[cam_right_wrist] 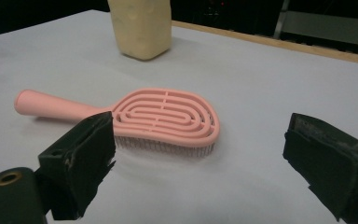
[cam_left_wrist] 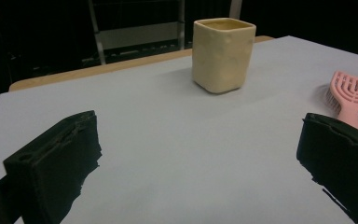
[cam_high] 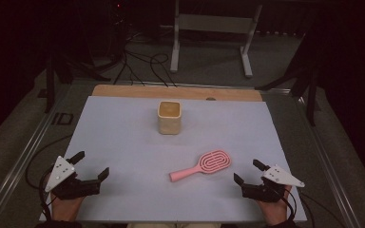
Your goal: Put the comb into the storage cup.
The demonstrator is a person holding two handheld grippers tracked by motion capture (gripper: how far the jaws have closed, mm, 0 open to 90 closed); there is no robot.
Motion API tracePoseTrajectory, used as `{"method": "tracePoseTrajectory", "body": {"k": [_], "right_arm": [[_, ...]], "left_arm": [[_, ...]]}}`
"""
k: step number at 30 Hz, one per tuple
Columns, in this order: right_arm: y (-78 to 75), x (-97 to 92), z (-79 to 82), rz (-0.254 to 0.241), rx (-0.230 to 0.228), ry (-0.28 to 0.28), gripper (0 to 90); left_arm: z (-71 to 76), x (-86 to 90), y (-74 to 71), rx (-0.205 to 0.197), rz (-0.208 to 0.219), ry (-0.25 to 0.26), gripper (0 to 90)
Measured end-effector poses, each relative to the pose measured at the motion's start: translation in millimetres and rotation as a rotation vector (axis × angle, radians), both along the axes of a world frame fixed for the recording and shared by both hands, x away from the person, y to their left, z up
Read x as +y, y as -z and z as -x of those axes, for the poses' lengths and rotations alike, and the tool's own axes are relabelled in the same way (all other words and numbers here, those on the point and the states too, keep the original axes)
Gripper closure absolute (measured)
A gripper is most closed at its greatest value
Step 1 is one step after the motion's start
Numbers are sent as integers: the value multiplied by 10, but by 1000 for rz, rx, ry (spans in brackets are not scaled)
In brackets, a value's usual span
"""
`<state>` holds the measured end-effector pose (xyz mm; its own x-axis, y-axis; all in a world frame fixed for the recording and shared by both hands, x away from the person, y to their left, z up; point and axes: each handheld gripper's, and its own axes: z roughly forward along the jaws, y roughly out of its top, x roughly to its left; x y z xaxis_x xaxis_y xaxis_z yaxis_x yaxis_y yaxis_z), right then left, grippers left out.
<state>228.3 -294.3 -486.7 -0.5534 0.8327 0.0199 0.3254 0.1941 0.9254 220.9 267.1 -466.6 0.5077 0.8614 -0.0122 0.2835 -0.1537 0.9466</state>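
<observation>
A pink hairbrush lies bristles down on the pale blue mat, its handle pointing left toward the front. A cream squarish cup stands upright near the mat's far middle. My left gripper rests at the front left, open, nothing between its jaws. My right gripper sits at the front right, open, just right of the brush head. In the right gripper view the hairbrush lies close ahead with the cup behind it. The left gripper view has the cup ahead and the brush head at the right edge.
The mat covers a wooden board whose far edge shows. Cables and a white metal stand lie on the dark floor beyond the table. Metal rails run along both sides.
</observation>
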Motion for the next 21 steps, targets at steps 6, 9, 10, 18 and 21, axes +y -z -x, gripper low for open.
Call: {"method": "tracePoseTrajectory", "body": {"k": [6,9,10,18,21], "right_arm": [[23,-1,-14,-3,10,0,89],[32,0,-24,-1,11,-2,89],[33,-1,-27,1,10,-2,89],[45,-1,-43,-6,13,1,89],[51,-3,-52,-4,12,-1,89]], "left_arm": [[-2,-23,-4,-2,-11,-9,2],[-10,-28,7,8,-16,-13,2],[-11,-32,10,7,-14,-15,2],[-18,-63,0,7,-26,-19,2],[-34,-87,-5,9,-34,-17,2]]}}
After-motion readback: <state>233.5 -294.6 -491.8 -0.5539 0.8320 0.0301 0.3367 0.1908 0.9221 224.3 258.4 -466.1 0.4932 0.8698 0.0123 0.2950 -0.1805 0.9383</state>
